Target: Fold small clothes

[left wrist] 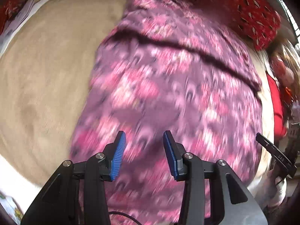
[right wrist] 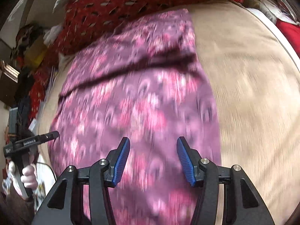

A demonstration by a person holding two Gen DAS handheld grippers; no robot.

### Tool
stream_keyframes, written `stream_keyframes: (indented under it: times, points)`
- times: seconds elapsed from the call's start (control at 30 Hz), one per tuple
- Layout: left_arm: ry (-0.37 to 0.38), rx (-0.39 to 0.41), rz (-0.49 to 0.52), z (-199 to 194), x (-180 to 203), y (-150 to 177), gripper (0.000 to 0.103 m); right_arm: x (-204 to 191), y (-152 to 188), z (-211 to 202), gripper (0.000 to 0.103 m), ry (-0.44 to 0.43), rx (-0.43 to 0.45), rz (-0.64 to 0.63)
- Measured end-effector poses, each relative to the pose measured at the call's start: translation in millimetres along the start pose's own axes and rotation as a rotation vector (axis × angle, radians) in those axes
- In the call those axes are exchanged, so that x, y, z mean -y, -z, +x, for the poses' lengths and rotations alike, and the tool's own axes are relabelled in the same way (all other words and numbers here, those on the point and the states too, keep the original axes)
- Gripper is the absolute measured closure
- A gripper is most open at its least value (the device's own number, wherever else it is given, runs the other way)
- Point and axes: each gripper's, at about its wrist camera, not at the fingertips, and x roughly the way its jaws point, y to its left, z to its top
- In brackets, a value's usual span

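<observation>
Left gripper [left wrist: 143, 137] agape, right gripper [right wrist: 153, 143] agape, purple garment [left wrist: 168, 86] beneath both

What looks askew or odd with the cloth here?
The purple cloth lies slanted on the beige surface, with a dark ridge across its far part. Both grippers are open above it. Motion blur hides finer detail.

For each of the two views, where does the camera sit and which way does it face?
Left wrist: sits on the left gripper, looking forward and down along its open blue fingers at the purple floral cloth on the beige cover; the right gripper shows at the right edge.
Right wrist: sits on the right gripper, open, above the same cloth; the left gripper and left hand show at left.
Shared: the cloth, beige cover, red patterned fabric beyond.
</observation>
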Motion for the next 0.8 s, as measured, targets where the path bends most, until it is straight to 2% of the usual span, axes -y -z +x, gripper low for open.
stream_keyframes:
  times: [0.17,0.33,0.4,0.47,0.57,0.67,0.8]
  points:
    - [0.038,-0.065,-0.058,-11,-45,37,0.064,14,66,-27,0.048,0.057,-0.018,-0.028]
    - [0.041,-0.089,-0.133,-19,-90,71,0.064,36,117,-66,0.048,0.145,0.077,0.01]
    - [0.053,-0.114,-0.158,-17,-101,84,0.064,50,128,-74,0.046,0.144,0.09,0.051]
    - [0.092,-0.141,-0.173,-13,-109,94,0.064,60,134,-74,0.045,0.108,0.075,0.097]
    - [0.193,-0.183,-0.184,-3,-112,108,0.061,69,145,-62,0.044,0.009,0.018,0.149]
    - [0.218,-0.221,-0.203,10,-113,116,0.06,69,153,-45,0.044,-0.099,-0.033,0.157]
    - [0.252,-0.257,-0.199,12,-110,122,0.06,69,162,-29,0.045,-0.173,-0.068,0.151]
